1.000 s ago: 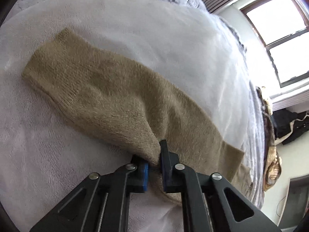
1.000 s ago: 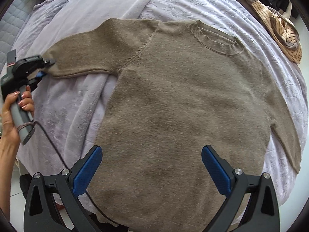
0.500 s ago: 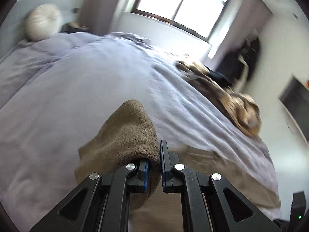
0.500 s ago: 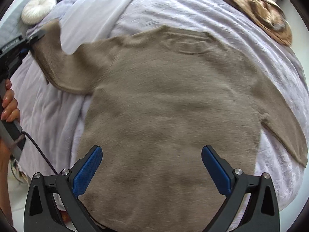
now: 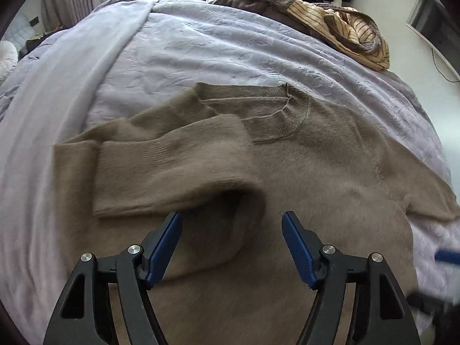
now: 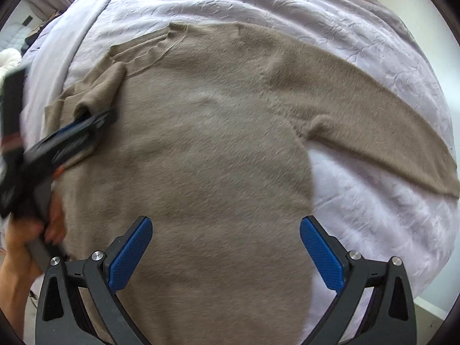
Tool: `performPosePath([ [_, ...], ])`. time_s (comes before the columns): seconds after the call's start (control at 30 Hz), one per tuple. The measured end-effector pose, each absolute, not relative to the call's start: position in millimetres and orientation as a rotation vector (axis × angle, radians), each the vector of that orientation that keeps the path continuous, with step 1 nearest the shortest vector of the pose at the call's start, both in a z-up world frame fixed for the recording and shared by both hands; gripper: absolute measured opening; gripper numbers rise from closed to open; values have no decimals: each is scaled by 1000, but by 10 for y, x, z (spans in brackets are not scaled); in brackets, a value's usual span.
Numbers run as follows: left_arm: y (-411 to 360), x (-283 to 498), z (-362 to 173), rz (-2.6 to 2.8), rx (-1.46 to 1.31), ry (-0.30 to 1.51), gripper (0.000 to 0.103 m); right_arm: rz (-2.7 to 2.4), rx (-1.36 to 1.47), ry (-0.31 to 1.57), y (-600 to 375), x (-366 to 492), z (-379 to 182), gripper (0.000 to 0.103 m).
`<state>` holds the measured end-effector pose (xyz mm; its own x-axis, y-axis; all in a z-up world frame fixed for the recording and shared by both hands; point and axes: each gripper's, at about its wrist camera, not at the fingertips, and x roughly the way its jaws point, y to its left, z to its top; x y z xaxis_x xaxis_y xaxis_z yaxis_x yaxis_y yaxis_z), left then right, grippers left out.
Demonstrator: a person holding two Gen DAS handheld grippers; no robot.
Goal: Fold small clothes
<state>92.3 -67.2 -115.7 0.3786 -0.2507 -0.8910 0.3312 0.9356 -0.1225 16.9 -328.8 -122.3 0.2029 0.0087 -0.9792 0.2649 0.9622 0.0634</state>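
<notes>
A tan knit sweater (image 5: 330, 172) lies flat on the bed, neck away from me. Its left sleeve (image 5: 172, 169) is folded in over the chest, and the sleeve's end droops between the fingers of my left gripper (image 5: 231, 238). Those jaws are opening and the blue pads stand clear of the cloth. In the right wrist view the sweater (image 6: 215, 143) fills the middle, with its other sleeve (image 6: 373, 120) stretched out to the right. My right gripper (image 6: 225, 247) hovers open over the lower body, holding nothing. The left gripper (image 6: 83, 126) shows blurred at the folded sleeve.
A lavender bed cover (image 5: 201, 43) lies under everything. A heap of striped and brown clothes (image 5: 345, 26) sits at the far right of the bed. A white pillow (image 6: 8, 60) is at the left edge. A person's hand (image 6: 17, 247) holds the left gripper's handle.
My left gripper carried the sleeve end from the far left across onto the sweater's chest, rolled, and let go of it. The right gripper shifted right over the sweater body, still open.
</notes>
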Motion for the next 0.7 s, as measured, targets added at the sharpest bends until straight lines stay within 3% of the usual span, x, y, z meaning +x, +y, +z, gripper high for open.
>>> performPosePath([
  [0.2,248,791,-1016,-155,43,1114,73,-42,18,1237,-2834,584,-1087,102],
  [0.4,716,771,-1413,-14,139,1208,73,191,-509,1044,-1567,1209,-1268,100],
  [0.47,736,792,-1536,-7,138,1224,73,169,-734,1012,-1190,1383,-1580,88],
  [0.5,737,810,-1579,-1,133,1222,73,149,-808,1005,-1099,1434,-1701,68],
  [0.53,722,838,-1616,9,134,1221,73,137,-874,1017,-1016,1522,-1839,25],
  [0.57,713,852,-1644,19,130,1223,73,152,-848,1046,-1013,1590,-1864,11],
  [0.7,712,852,-1650,28,111,1207,73,128,-227,1027,-1677,1612,-1303,12],
])
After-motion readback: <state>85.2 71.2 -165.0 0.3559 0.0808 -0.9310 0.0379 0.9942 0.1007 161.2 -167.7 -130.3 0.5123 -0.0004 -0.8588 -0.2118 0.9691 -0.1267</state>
